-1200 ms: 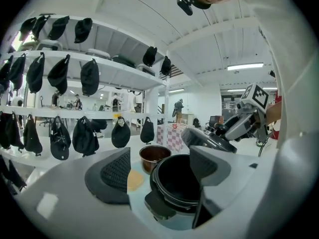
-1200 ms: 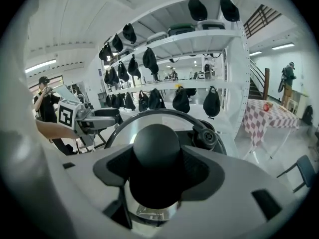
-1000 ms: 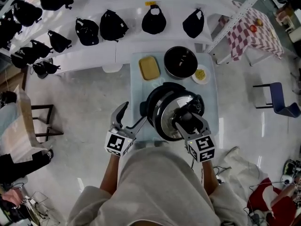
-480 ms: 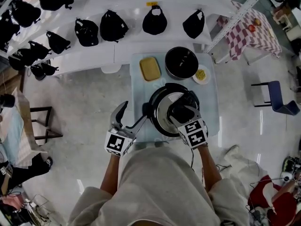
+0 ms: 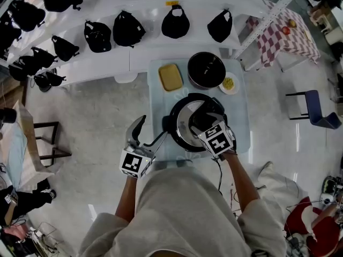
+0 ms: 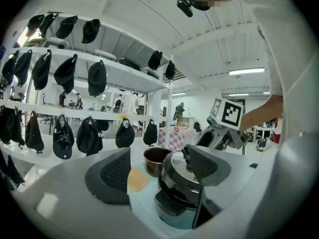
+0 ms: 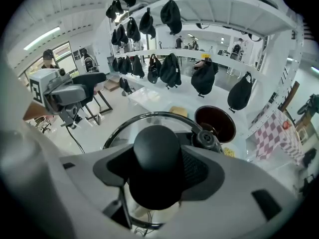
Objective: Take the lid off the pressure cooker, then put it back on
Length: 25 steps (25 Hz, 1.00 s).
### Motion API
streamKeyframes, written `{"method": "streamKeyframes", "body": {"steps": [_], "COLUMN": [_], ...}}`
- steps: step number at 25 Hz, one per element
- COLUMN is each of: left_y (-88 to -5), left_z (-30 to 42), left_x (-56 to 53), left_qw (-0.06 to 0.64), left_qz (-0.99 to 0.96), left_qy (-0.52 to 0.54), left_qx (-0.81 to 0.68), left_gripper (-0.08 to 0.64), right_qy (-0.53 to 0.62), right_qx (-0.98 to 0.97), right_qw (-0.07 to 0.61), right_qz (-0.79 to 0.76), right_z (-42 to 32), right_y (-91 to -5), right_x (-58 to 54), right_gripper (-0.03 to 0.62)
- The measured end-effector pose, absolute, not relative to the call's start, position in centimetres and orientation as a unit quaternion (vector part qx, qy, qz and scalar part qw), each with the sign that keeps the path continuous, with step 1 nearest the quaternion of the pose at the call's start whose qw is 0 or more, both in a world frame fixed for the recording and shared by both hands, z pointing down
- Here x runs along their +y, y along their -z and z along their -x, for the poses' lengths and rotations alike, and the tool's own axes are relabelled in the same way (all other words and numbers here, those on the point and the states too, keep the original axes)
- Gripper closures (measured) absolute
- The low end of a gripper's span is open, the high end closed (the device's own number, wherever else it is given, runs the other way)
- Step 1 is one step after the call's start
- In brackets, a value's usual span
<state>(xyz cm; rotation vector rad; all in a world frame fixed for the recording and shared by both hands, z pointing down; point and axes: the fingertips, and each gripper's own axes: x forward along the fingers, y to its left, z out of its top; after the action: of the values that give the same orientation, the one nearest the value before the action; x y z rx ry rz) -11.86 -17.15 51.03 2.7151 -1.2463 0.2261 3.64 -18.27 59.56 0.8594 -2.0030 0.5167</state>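
The right gripper (image 7: pixel 157 171) has both jaws closed on the black knob (image 7: pixel 157 146) of the lid (image 7: pixel 124 129), pads pressed to either side; beyond the lid's shiny rim sit a dark pot (image 7: pixel 215 123) and a yellow block (image 7: pixel 175 112); black bags (image 7: pixel 203 78) hang along white shelves (image 7: pixel 234 11).

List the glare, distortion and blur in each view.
Head view: sharp, with glare streaks on the glossy floor and a bright sheen on the cooker lid. Left gripper view: fisheye bends the shelves, and the corners go black. Right gripper view: same fisheye; the lid knob looms large and slightly soft.
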Motion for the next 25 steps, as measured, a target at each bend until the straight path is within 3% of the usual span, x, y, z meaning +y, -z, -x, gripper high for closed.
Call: {"method": "streamKeyframes", "body": {"steps": [8, 25], "left_y": [-51.0, -51.3], "left_z": [11.6, 12.3], "left_x": [-17.2, -17.2], "left_qw": [0.073, 0.078], "left_qz": [-0.904, -0.9], "left_qy": [-0.074, -0.079], "left_qx": [-0.414, -0.421], "left_gripper": [0.206, 0.206], "right_qy": [-0.221, -0.147], "right_qx": [-0.796, -0.805], "right_qw": [0.447, 0.536], "right_qz": [-0.343, -0.207], "right_z": [-3.6, -1.8], "right_y": [-59.5, -60.6], "right_x": [-18.4, -17.7], "right_gripper": [0.319, 0.318]}}
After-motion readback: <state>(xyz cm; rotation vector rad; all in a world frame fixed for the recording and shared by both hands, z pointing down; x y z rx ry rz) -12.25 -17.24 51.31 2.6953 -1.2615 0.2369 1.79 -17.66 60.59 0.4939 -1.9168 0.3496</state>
